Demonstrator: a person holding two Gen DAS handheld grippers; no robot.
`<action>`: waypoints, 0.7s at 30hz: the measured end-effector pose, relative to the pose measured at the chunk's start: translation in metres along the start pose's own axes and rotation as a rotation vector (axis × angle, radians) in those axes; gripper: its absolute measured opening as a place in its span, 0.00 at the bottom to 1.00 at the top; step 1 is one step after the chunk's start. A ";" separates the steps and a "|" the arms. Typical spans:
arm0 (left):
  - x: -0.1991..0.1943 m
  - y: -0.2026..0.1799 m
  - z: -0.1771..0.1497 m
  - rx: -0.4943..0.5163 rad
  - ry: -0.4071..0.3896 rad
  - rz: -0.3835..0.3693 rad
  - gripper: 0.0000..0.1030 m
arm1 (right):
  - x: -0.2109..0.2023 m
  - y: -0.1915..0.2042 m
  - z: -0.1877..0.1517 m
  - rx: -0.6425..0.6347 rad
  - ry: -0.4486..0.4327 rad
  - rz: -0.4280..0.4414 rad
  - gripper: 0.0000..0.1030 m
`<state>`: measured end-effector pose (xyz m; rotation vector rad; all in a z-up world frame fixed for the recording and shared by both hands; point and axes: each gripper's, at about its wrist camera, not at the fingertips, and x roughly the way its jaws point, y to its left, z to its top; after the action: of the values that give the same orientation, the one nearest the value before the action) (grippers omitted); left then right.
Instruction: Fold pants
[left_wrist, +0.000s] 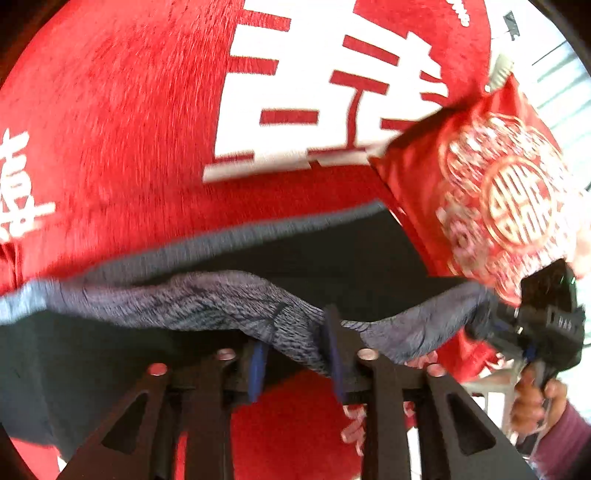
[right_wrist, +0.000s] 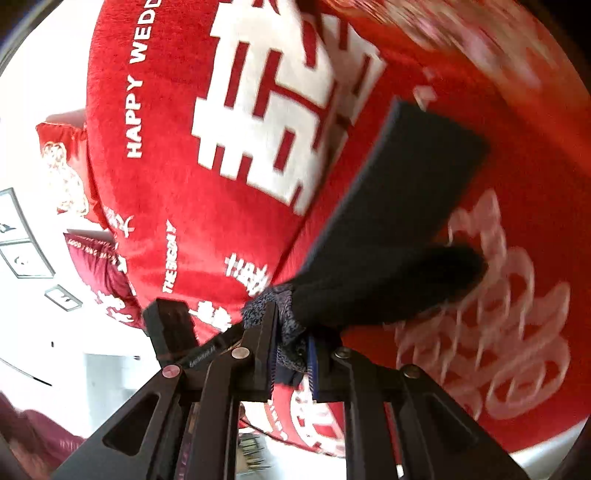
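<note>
Holding the pants (left_wrist: 207, 299) by the grey ribbed waistband, both hand-held grippers have it lifted off the red bed cover (left_wrist: 122, 147).

Left hand-held gripper (left_wrist: 295, 354): jaws narrow w/ the waistband running between them; fabric bunches against the right blue pad, a bit of a gap shows by the left pad, so the grip looks loose-ish but the cloth is carried. Dark leg fabric hangs below and to the left, draping over the cover. Waistband sags in a shallow curve toward the right — prob. because the two grips aren't pulled fully apart.

Right of that, in the left view, a red embroidered pillow (left_wrist: 502, 199) sits at the bed edge, near the pants but not in the way. Below it the right hand-held gripper (left_wrist: 491, 325) pinches the other end of the waistband, a hand (left_wrist: 535, 398) on its handle.

Right view: right hand-held gripper (right_wrist: 291, 354) clamped nearly closed on the waistband corner, fabric squeezed between both pads. One pant leg (right_wrist: 402, 177) stretches away flat over the cover; another fold droops just right of the jaws.

Judgement: two-corner hold at the waist is to spread & carry the garment for a fold; early stage, no fold visible yet. Risk: left side slipping.
</note>
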<state>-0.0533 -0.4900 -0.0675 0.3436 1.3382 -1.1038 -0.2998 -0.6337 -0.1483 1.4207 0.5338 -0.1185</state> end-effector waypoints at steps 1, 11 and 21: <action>0.002 0.002 0.005 0.001 -0.006 0.015 0.53 | 0.004 -0.002 0.014 -0.007 0.003 -0.013 0.14; -0.020 0.011 -0.002 0.049 0.015 0.091 0.53 | 0.073 0.003 0.106 -0.124 0.061 -0.331 0.25; 0.014 0.108 -0.046 -0.214 0.077 0.368 0.53 | 0.036 -0.013 0.064 -0.121 0.006 -0.457 0.66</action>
<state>0.0022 -0.4088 -0.1323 0.4558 1.3795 -0.6407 -0.2556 -0.6892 -0.1717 1.1622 0.8499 -0.4396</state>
